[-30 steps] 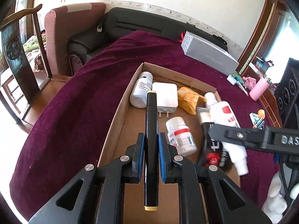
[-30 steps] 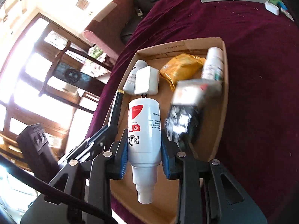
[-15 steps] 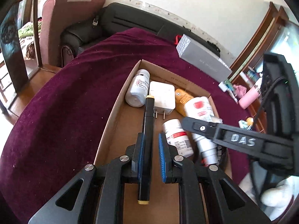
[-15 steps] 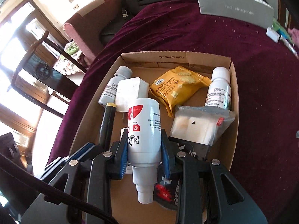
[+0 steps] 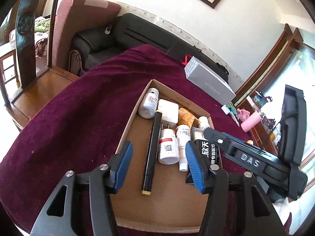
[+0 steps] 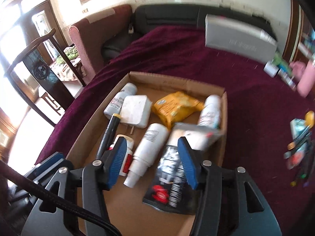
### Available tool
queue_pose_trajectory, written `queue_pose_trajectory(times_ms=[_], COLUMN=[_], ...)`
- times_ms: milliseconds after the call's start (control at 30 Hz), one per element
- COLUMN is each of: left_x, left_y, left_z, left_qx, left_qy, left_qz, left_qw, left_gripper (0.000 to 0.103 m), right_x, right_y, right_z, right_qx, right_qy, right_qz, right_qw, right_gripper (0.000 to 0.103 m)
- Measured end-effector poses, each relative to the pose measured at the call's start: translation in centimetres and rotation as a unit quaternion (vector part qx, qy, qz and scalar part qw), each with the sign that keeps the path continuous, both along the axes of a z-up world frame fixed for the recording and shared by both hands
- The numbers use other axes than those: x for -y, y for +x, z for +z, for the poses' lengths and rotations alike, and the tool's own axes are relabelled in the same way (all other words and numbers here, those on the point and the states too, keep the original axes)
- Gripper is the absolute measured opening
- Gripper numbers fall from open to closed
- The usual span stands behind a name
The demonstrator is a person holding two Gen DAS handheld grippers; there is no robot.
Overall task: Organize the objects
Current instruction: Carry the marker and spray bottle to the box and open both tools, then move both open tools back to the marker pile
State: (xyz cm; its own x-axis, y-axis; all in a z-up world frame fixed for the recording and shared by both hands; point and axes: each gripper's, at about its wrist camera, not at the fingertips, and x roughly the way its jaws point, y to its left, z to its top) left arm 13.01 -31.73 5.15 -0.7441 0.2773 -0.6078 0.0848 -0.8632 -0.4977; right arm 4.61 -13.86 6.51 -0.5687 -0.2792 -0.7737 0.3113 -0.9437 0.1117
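Grippers released, both empty above cardboard box (image 5: 128, 129).
Left gripper (image 5: 157, 163) over black marker (image 5: 151, 151), right gripper (image 6: 152, 157) over white bottle (image 6: 147, 147) mid-box; lowering carelessly could scatter them.

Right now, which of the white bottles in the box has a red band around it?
The short pill bottle with the red band, lying between the black marker and the taller spray bottle. The others show no red band.

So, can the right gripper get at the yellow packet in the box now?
Probably yes. The right gripper is open and empty above the box, and the yellow packet lies uncovered at the far end. It must pass over the white bottle.
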Motion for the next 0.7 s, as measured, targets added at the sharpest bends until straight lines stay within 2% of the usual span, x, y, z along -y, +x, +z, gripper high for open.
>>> queue_pose_trajectory(times_ms=[100,200,467,700], left_x=[-0.4,-1.6,-6.9,-12.7], left_y=[0.4,0.8,0.9,0.1], left_z=[0.0,0.3,2.0,3.0], left_qx=[0.002,0.0,-0.002,0.003], left_qy=[0.012,0.014,-0.025,-0.058], left_qz=[0.005,0.001,-0.034,-0.085], left_qw=[0.9999,0.9999,0.9991,0.9947], left_gripper=[0.051,0.051,0.051,0.051], right_x=[-1.0,-2.8,-8.7,-13.6], right_y=[1.3,2.2,3.6,5.0], right_z=[1.0,1.6,2.6,3.3], right_qx=[-0.031,-0.051,-0.084,-0.122], right_qy=[0.015,0.019,0.023,0.042], right_qz=[-0.006,-0.016,-0.064,-0.106], right_qw=[0.999,0.998,0.994,0.986], right_gripper=[0.061,0.062,0.064,0.07])
